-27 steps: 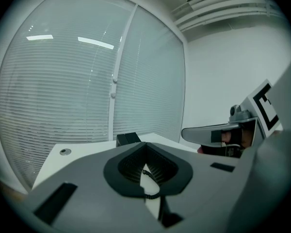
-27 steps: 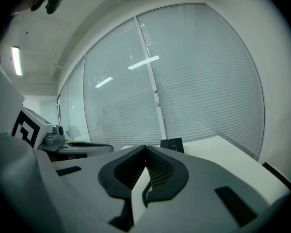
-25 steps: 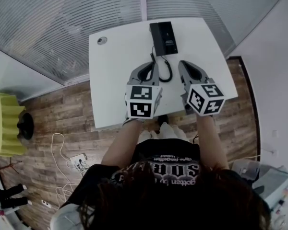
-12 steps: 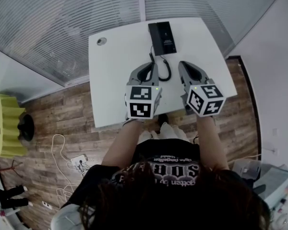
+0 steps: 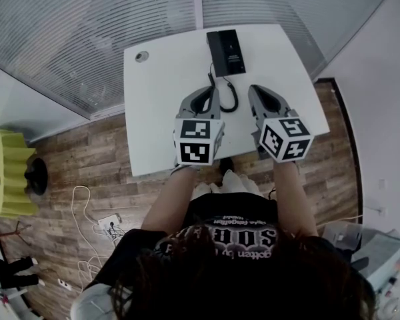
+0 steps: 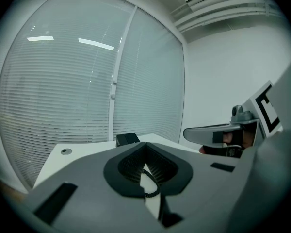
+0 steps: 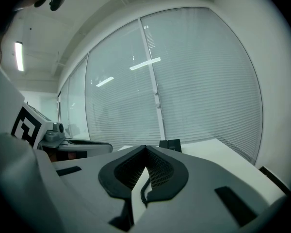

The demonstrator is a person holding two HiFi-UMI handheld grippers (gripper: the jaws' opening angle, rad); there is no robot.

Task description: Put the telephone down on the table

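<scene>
Nothing shifts: the left claw (image 5: 214, 89) and right claw (image 5: 253, 89) stay shut and empty mid-frame. The telephone (image 5: 227, 52) lies on the table (image 5: 160, 105), upper centre.

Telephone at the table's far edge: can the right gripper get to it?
Probably yes: only bare table lies between the right gripper and the telephone; the coiled cord runs off to one side. The gripper's shut jaws would need opening.

Smooth matt white on the table (image 5: 167, 99); black plastic with a faint sheen on the telephone (image 5: 227, 52), coiled black plastic on its cord (image 5: 228, 100). Matt grey moulded plastic on the left gripper (image 5: 214, 89) and right gripper (image 5: 253, 89), with ribbed black rubbery pads (image 6: 131, 166); grainy brown wood planks on the floor (image 5: 87, 159).
</scene>
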